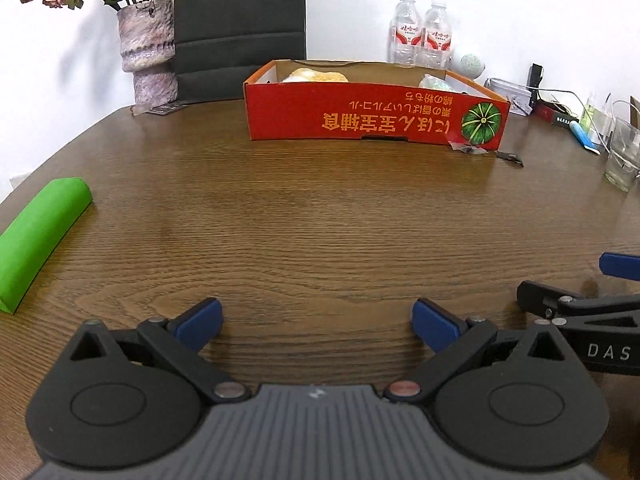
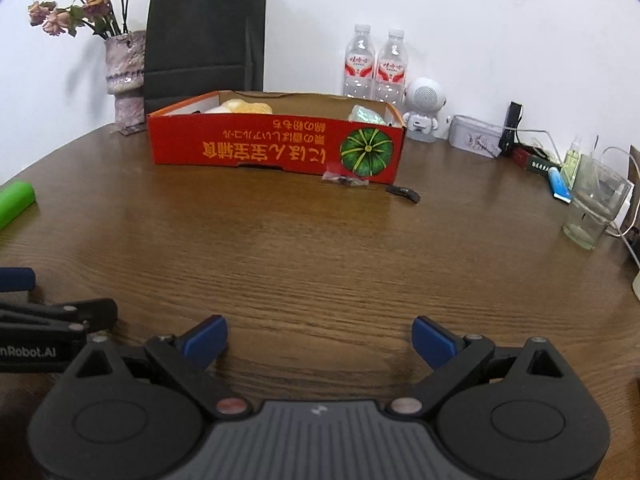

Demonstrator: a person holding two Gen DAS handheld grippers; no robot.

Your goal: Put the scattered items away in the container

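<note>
A red cardboard box (image 1: 372, 120) (image 2: 276, 150) stands at the far side of the wooden table, holding a yellowish bun (image 1: 314, 76) (image 2: 246, 107) and a pale green packet (image 1: 436, 82) (image 2: 366, 115). A small clear packet (image 2: 346, 178) (image 1: 468, 147) and a black clip (image 2: 404, 193) (image 1: 510, 157) lie on the table by the box's right front corner. A green roll (image 1: 40, 236) (image 2: 14, 198) lies at the left. My left gripper (image 1: 318, 326) is open and empty above the near table. My right gripper (image 2: 320, 340) is open and empty beside it.
A vase of dried flowers (image 2: 124, 76), a black paper bag (image 2: 204, 36), two water bottles (image 2: 376, 66) and a white robot speaker (image 2: 422, 110) stand behind the box. A tin (image 2: 474, 136), cables, a blue tube (image 2: 560, 188) and a glass (image 2: 596, 208) crowd the right edge.
</note>
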